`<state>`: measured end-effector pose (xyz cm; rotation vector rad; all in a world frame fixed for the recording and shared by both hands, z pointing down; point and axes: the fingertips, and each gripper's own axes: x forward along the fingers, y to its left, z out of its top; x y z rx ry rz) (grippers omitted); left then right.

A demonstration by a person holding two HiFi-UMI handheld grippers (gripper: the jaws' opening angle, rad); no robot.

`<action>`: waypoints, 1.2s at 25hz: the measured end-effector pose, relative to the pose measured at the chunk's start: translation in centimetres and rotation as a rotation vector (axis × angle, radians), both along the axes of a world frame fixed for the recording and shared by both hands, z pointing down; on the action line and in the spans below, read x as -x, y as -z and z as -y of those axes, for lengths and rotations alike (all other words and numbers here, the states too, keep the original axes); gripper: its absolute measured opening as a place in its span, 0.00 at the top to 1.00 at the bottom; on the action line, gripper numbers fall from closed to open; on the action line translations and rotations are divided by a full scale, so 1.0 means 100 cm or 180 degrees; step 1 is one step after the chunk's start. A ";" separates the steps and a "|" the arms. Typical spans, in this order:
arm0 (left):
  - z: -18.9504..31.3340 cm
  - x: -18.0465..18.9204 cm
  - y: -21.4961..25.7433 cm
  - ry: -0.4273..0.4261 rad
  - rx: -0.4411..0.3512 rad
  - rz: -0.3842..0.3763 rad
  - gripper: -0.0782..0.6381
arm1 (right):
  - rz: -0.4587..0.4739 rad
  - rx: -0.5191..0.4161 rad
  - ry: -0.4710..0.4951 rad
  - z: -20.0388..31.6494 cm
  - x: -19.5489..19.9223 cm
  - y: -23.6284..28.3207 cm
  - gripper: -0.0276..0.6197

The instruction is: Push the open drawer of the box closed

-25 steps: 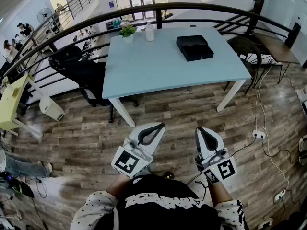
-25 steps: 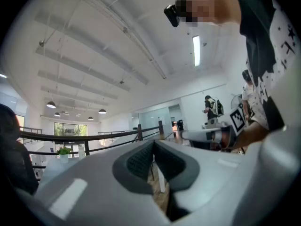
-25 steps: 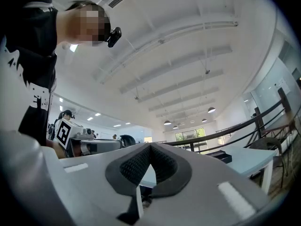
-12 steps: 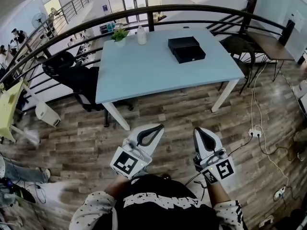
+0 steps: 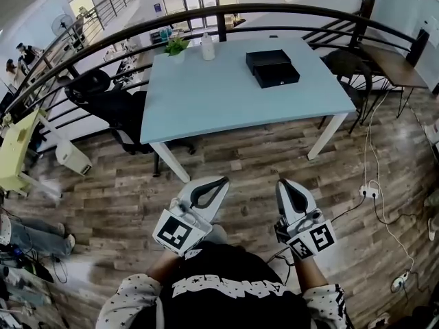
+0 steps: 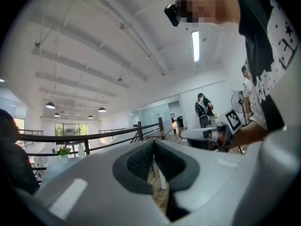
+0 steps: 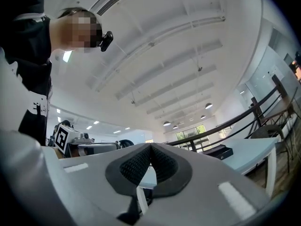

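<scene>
Blue table [image 5: 206,105] | black box [image 5: 266,58], drawer [image 5: 278,77] open, well ahead | left gripper [image 5: 221,181], right gripper [image 5: 283,184]: jaws closed

Pale blue table [image 5: 226,94] carries black box [image 5: 272,67], bottle [image 5: 208,46], potted plant [image 5: 177,45].

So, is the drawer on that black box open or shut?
Open: the drawer juts out of the black box on its near side, offset like a step.

The far table [image 5: 219,94] and box [image 5: 272,68] are viewed steeply from overhead; both gripper views are tilted upward from low, the table being shared by all.
</scene>
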<state>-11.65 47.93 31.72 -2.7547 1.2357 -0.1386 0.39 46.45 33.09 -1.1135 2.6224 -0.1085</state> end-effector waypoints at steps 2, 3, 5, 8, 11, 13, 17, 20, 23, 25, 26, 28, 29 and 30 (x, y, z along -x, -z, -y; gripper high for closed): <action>0.001 0.002 0.000 0.0014 -0.0006 0.0028 0.89 | 0.0010 0.0037 0.0045 0.003 0.003 -0.003 0.97; 0.001 0.003 -0.001 0.0017 -0.0001 0.0029 0.89 | 0.0003 0.0050 0.0061 0.005 0.004 -0.004 0.97; 0.004 0.004 -0.003 0.0033 0.0038 0.0005 0.89 | -0.0003 0.0071 0.0067 0.011 0.003 -0.006 0.97; 0.015 0.005 -0.010 0.0058 0.0139 -0.0047 0.89 | 0.0020 0.0106 0.0046 0.018 0.000 -0.008 0.97; 0.033 0.001 -0.015 0.0021 0.0124 -0.0041 0.89 | -0.0019 0.0116 0.0006 0.024 -0.005 -0.009 0.97; 0.046 -0.009 -0.014 -0.0090 0.0088 -0.0066 0.89 | -0.0061 0.0111 -0.0090 0.032 -0.014 -0.008 0.97; 0.071 -0.027 -0.012 -0.0280 0.0055 -0.0098 0.89 | -0.0113 0.0137 -0.0291 0.049 -0.033 -0.007 0.97; 0.090 -0.038 -0.017 -0.0403 0.0087 -0.0116 0.89 | -0.0154 0.0183 -0.0372 0.059 -0.038 -0.010 0.97; 0.105 -0.050 -0.022 -0.0517 0.0096 -0.0136 0.89 | -0.0176 0.0241 -0.0452 0.070 -0.045 -0.016 0.97; 0.116 -0.056 -0.023 -0.0572 0.0095 -0.0161 0.89 | -0.0157 0.0268 -0.0504 0.080 -0.048 -0.017 0.97; 0.122 -0.058 -0.024 -0.0597 0.0107 -0.0163 0.89 | -0.0157 0.0271 -0.0522 0.085 -0.049 -0.017 0.97; 0.134 -0.061 -0.027 -0.0638 0.0133 -0.0159 0.89 | -0.0181 0.0271 -0.0548 0.096 -0.051 -0.017 0.97; 0.141 -0.063 -0.027 -0.0653 0.0141 -0.0161 0.89 | -0.0198 0.0275 -0.0560 0.102 -0.051 -0.017 0.97; 0.148 -0.064 -0.028 -0.0668 0.0144 -0.0164 0.89 | -0.0211 0.0282 -0.0574 0.108 -0.052 -0.017 0.97</action>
